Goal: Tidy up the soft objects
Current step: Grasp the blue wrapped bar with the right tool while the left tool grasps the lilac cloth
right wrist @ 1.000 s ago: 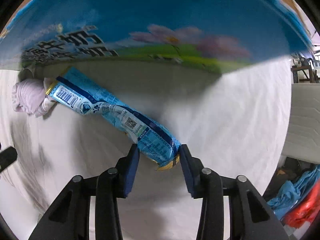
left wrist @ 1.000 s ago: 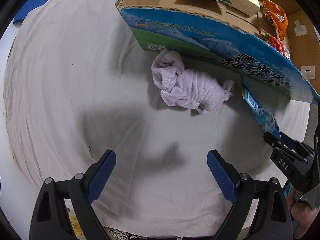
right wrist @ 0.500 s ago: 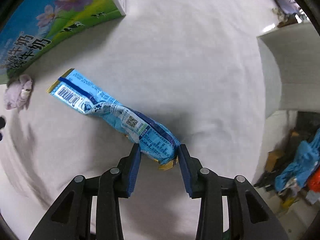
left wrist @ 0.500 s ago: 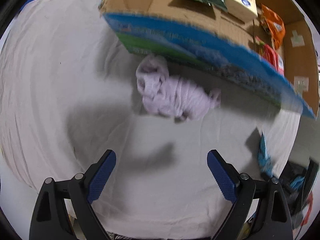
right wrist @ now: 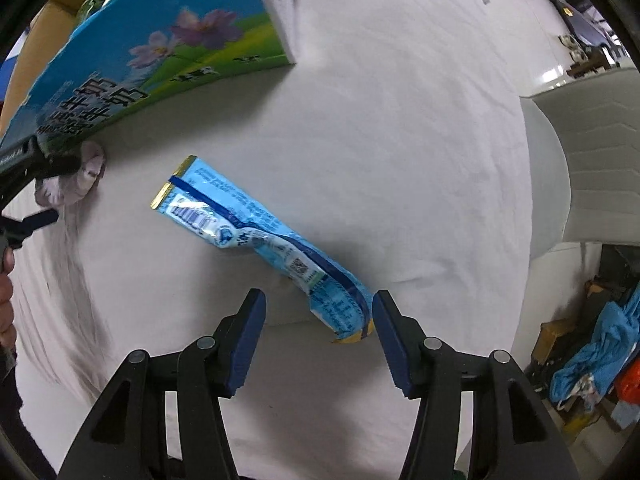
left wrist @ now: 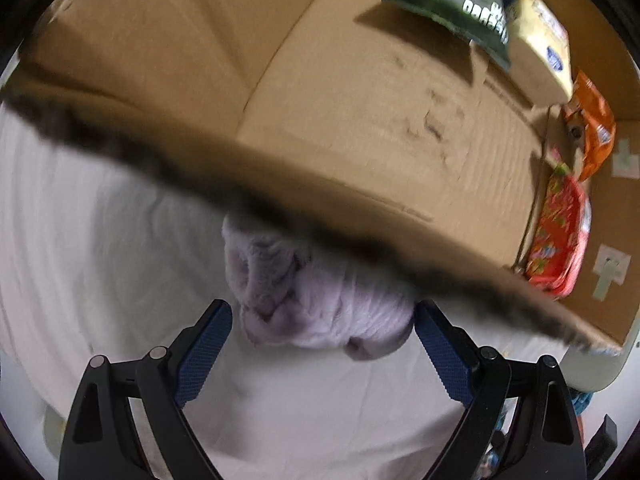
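Both tongs are spread. Left tongs point(left wrist: 322, 326) sit either side of one lavender fuzzy bundle point(left wrist: 316, 308), pads just beside it; can't tell if they touch. It lies on the white sheet point(left wrist: 92, 232) at 6 o'clock, tucked against the near wall of one cardboard box point(left wrist: 360, 120).

Right tongs point(right wrist: 318, 320) are apart too, with one light blue snack pouch point(right wrist: 256, 236) lying on the sheet, its tail end between the pads and close to the right pad.

Inside the box I count four packs, I think (view's blurry): green point(left wrist: 460, 0), pale yellow point(left wrist: 540, 44), orange point(left wrist: 592, 132), red point(left wrist: 560, 236), all around 1–3 o'clock.

Room: clutter and blue cloth point(right wrist: 592, 352) at 4 o'clock past the sheet's edge.
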A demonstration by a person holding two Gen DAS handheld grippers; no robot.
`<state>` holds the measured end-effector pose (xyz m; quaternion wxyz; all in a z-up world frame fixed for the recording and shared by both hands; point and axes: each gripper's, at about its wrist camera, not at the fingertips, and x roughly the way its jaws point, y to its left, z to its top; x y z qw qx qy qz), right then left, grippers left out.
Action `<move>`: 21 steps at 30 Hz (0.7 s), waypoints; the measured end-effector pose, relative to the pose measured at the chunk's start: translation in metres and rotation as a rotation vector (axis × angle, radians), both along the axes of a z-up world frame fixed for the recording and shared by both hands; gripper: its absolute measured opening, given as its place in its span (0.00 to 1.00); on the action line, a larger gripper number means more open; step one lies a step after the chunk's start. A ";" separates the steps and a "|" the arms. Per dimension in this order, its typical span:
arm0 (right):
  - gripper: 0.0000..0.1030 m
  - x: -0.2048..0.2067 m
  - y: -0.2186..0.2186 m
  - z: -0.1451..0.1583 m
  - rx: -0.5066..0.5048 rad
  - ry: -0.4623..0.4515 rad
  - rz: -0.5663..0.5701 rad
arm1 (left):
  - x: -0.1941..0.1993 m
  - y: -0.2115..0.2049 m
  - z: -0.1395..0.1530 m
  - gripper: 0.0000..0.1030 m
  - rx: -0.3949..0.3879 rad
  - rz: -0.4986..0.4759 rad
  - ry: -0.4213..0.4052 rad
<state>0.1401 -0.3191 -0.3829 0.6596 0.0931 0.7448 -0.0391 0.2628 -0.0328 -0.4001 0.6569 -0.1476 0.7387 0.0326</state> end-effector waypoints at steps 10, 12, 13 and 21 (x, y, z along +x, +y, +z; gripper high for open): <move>0.57 0.037 0.040 -0.021 -0.046 0.006 0.225 | -0.036 0.008 0.008 0.46 -0.062 -0.032 -0.034; 0.57 0.040 0.050 -0.026 -0.058 -0.015 0.285 | -0.052 0.007 0.010 0.41 -0.066 -0.053 -0.025; 0.57 0.041 0.054 -0.030 -0.071 -0.009 0.303 | -0.062 0.008 0.010 0.41 -0.058 -0.072 -0.013; 0.23 0.037 0.077 -0.042 -0.024 0.059 0.203 | -0.115 0.037 0.009 0.41 -0.099 -0.005 0.059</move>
